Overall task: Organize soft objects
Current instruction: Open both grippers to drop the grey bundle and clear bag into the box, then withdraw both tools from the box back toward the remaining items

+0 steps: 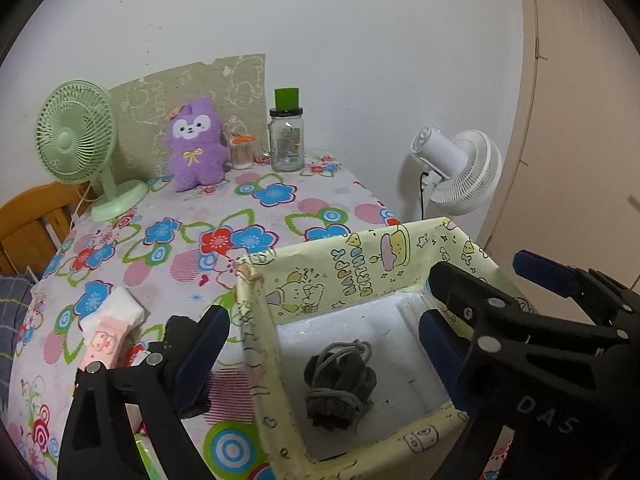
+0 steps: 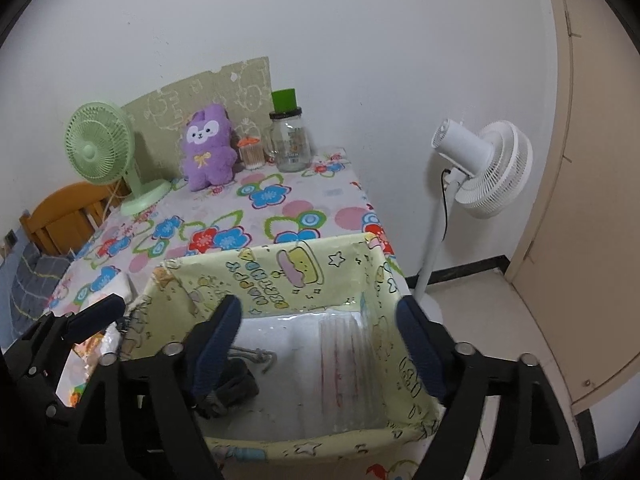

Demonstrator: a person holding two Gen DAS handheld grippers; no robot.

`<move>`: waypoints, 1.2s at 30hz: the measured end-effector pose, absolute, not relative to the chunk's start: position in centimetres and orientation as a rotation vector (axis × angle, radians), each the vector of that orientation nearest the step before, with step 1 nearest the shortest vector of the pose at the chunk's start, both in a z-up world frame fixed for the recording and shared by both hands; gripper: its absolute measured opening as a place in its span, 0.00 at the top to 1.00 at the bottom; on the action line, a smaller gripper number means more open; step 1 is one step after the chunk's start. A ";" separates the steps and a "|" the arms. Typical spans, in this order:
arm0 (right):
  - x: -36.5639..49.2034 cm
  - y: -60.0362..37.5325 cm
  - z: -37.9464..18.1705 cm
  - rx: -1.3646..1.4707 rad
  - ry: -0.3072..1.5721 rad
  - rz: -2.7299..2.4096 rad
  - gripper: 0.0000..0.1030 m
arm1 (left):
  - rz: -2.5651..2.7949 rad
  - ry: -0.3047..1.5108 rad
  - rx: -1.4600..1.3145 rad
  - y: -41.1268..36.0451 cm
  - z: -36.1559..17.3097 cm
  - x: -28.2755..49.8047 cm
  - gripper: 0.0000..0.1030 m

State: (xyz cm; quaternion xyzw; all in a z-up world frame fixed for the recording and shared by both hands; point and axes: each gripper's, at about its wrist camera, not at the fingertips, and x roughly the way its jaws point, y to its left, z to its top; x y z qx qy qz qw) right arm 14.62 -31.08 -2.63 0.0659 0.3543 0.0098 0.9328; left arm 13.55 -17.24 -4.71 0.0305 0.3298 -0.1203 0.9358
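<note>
Socks: the dark grey bundle [image 1: 340, 386] lies on the white floor of the yellow cartoon-print box [image 1: 320, 276], rolled into a loose lump with a cord-like strand looped over its top. It looks light, limp and easy to squash, so I judge it will not slip or break but may unroll if pinched only by that loose strand; a hold across the thick middle of the lump seems safest. A pink-and-white folded pair [image 1: 112, 328] rests on the floral tablecloth [image 1: 256, 216], just left of the box, flat and equally soft; its banded middle looks like the place to pinch. The left gripper [image 1: 320, 340] hangs over the box with jaws wide apart and nothing between the pads. The right gripper [image 2: 320, 344] also stands open and empty above the box.
</note>
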 end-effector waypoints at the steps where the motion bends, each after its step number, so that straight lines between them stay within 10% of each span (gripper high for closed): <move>1: 14.4 -30.9 -2.4 0.133 0.718 0.020 0.17 | -0.245 0.670 0.062 -17.1 -4.6 13.4 0.06; 36: 6.7 -23.7 3.4 0.107 0.558 0.022 0.01 | -0.228 0.522 0.096 -10.6 0.4 5.4 0.00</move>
